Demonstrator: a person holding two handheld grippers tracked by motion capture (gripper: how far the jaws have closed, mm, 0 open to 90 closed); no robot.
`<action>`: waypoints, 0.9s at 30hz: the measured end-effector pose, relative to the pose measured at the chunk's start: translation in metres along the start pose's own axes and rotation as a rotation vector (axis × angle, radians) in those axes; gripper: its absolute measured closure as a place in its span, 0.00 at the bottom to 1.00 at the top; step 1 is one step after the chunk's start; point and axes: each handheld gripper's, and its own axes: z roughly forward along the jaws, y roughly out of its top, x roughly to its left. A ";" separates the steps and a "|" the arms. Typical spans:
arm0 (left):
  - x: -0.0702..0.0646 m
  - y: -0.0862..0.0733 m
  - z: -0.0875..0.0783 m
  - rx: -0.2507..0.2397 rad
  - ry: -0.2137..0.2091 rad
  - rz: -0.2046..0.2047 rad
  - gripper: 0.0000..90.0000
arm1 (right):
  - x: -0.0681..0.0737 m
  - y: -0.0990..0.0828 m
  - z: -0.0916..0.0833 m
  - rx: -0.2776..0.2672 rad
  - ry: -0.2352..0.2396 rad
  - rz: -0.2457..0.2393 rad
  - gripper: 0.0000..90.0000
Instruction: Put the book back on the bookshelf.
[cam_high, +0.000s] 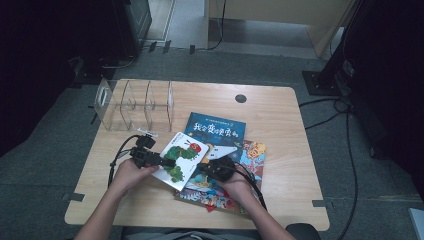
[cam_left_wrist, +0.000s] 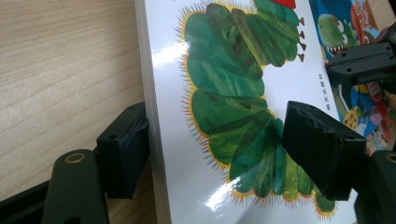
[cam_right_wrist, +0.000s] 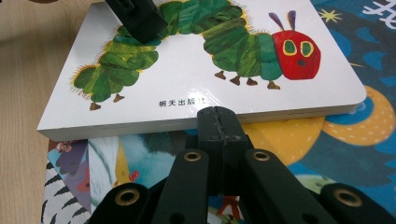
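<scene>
While the white caterpillar board book is clamped at its left edge by the left hand-held gripper, the right hand-held gripper, jaws pressed together, is held low against its near edge; bare wooden counter is left beyond.

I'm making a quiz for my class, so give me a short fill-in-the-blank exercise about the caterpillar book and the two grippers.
1. The left gripper has its jaws on either side of the white book with a green ____ on its cover.
2. The right gripper has its jaws ____, with nothing between them.
3. The caterpillar's head is coloured ____.
4. The clear plastic organizer stands on the ____.

Missing words: caterpillar; shut; red; table
</scene>
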 end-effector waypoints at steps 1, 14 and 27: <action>0.001 0.000 0.000 0.008 -0.011 -0.006 0.29 | 0.000 0.001 0.000 0.003 0.001 0.003 1.00; -0.012 0.007 -0.030 -0.039 0.022 -0.004 0.53 | -0.001 0.003 0.004 0.003 0.013 0.012 1.00; -0.045 0.037 -0.050 0.068 0.032 0.030 0.70 | -0.001 0.006 0.006 0.001 0.020 0.002 1.00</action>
